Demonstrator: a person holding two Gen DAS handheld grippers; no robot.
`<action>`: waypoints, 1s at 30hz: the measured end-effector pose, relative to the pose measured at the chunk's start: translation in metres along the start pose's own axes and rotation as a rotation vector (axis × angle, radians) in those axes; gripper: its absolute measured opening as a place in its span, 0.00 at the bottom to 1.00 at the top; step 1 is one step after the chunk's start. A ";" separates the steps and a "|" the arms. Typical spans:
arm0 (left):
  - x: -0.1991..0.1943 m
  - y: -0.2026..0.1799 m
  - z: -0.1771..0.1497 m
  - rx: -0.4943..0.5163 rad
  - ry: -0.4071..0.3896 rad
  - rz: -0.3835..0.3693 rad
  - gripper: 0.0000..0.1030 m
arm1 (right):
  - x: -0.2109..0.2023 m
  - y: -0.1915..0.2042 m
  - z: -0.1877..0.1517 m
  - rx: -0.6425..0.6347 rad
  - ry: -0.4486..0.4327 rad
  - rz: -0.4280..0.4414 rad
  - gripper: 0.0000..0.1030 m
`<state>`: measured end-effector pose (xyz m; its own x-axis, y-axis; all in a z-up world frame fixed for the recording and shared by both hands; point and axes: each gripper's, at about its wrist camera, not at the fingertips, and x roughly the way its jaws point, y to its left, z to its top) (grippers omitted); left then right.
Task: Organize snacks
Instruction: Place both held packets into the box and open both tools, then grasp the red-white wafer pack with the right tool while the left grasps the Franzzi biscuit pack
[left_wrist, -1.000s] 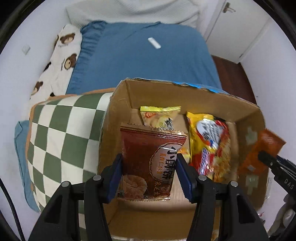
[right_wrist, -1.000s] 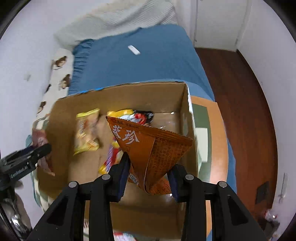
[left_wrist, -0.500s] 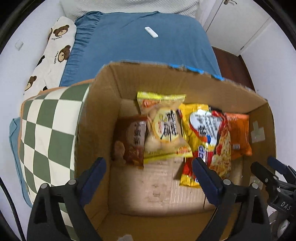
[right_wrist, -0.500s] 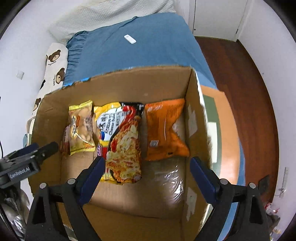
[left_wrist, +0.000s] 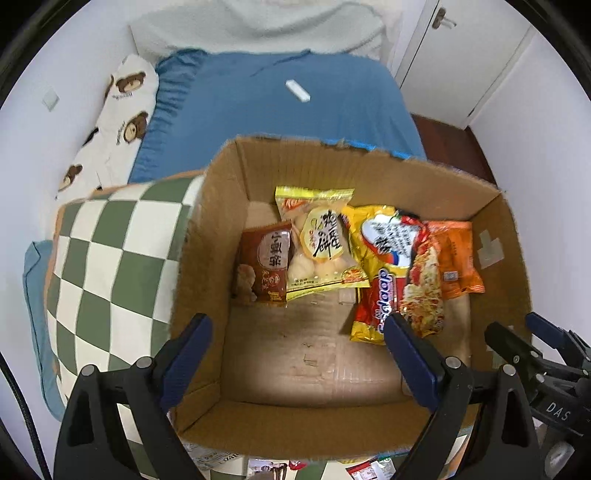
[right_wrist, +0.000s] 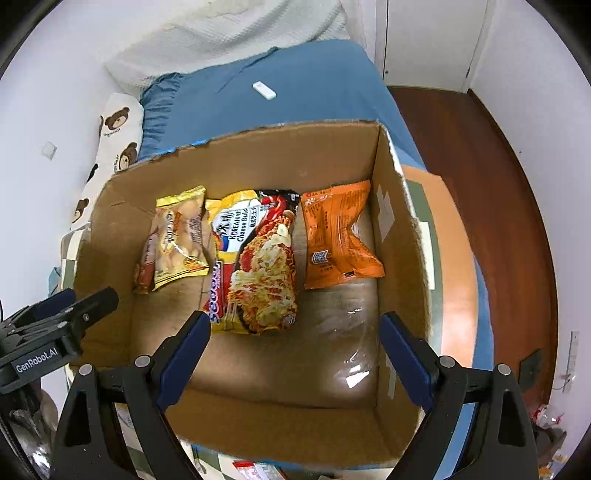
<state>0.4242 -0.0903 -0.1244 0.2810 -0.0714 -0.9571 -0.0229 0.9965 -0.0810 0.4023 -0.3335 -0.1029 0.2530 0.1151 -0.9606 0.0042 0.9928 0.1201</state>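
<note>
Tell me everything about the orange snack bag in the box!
The orange snack bag is a crinkly, shiny packet with small printed text and a little blue-and-white label near its bottom. It looks sealed and a bit puffy and creased. It lies flat on the floor of the cardboard box, at the right end of the row, close to the right wall. Its left edge meets the noodle packet beside it. Neither gripper touches it.
</note>
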 end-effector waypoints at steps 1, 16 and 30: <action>-0.005 -0.001 -0.002 0.004 -0.015 -0.003 0.92 | -0.005 0.001 -0.002 -0.003 -0.013 0.000 0.92; -0.102 -0.010 -0.050 0.062 -0.229 -0.028 0.92 | -0.097 0.013 -0.059 -0.021 -0.203 0.035 0.92; -0.110 0.014 -0.123 0.034 -0.210 -0.021 0.92 | -0.115 0.019 -0.141 -0.004 -0.229 0.106 0.91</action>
<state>0.2747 -0.0736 -0.0545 0.4747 -0.0848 -0.8760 0.0166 0.9960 -0.0874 0.2372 -0.3228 -0.0257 0.4647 0.2079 -0.8607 -0.0375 0.9758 0.2155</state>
